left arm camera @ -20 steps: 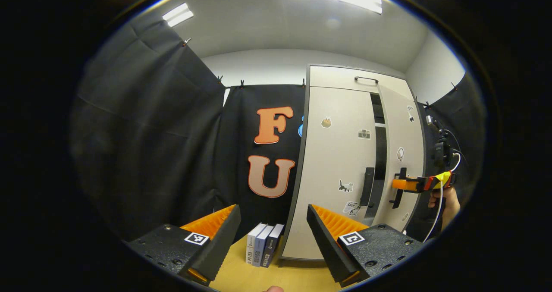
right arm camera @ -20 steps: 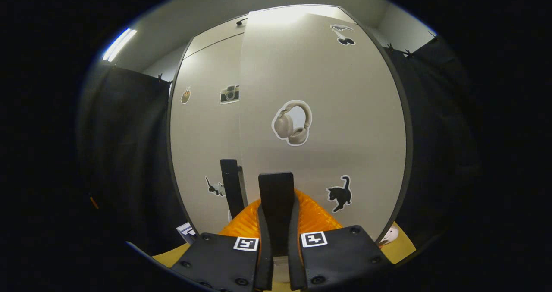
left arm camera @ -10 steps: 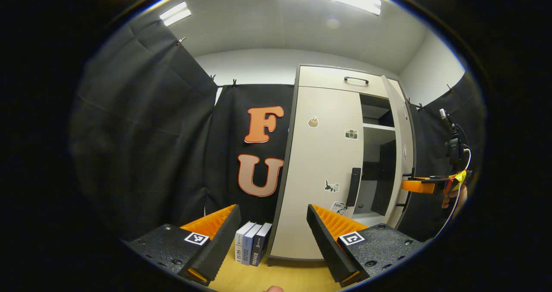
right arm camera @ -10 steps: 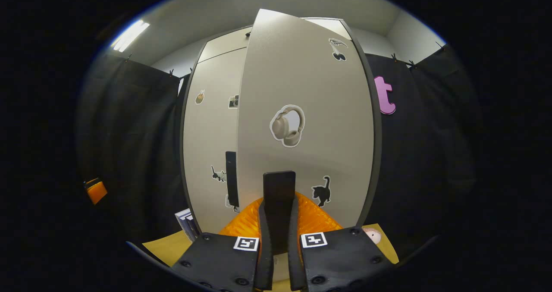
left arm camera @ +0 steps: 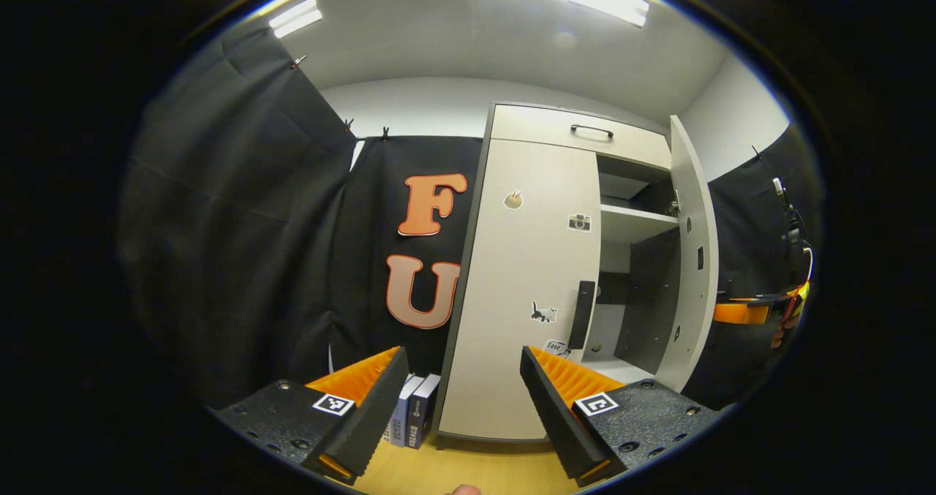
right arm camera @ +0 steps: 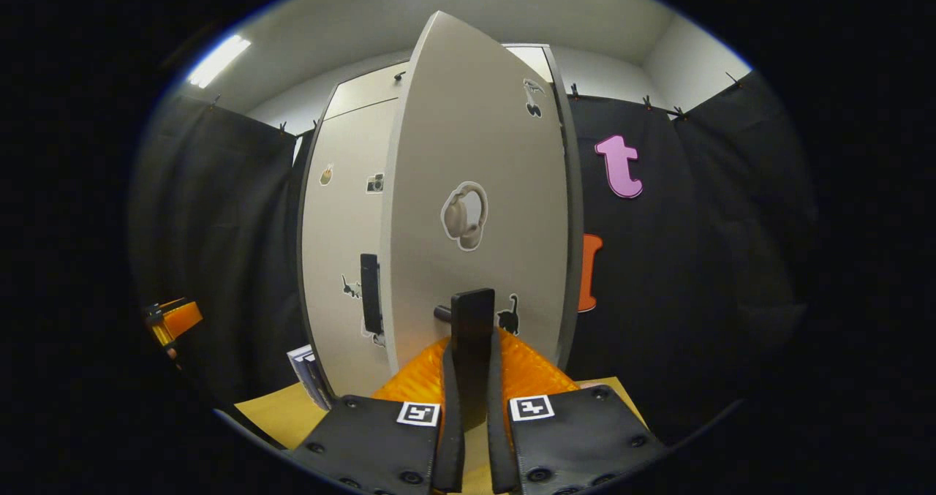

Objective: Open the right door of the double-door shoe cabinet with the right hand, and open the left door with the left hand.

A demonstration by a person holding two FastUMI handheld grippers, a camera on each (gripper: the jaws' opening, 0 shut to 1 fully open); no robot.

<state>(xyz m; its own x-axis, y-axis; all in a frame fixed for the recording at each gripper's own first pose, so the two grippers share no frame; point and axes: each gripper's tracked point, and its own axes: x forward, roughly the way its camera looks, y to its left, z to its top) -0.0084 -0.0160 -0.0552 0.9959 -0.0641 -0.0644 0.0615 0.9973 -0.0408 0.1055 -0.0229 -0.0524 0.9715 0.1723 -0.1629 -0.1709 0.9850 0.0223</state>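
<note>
1. The right gripper (right arm camera: 469,378) is pointing level at the right door (right arm camera: 475,210) of the shoe cabinet (left arm camera: 545,133), its jaws pinching the door's dark vertical handle (right arm camera: 472,334) from both sides.
2. The right door is standing swung well out from the cabinet front; in the left gripper view its inner face (left arm camera: 695,254) is showing edge-on, with a shelf (left arm camera: 636,221) and dark interior exposed behind it.
3. In that same view the right gripper (left arm camera: 738,312) is sitting far to the right, just beyond the open door's edge, with a hand (left arm camera: 782,327) partly visible behind it (too small to tell the grip).
4. The left gripper (left arm camera: 464,400) is being held low and level, well apart from the cabinet, its jaws spread wide with nothing between them.
5. The left door (left arm camera: 523,290) is lying flush and closed, its dark handle (left arm camera: 583,314) sitting near the inner edge, untouched.
6. 3 books (left arm camera: 411,418) are standing upright on the wooden floor (left arm camera: 468,469), just beside the cabinet's left lower corner.
7. In the right gripper view, the left gripper (right arm camera: 175,319) is appearing far off at the left edge.
</note>
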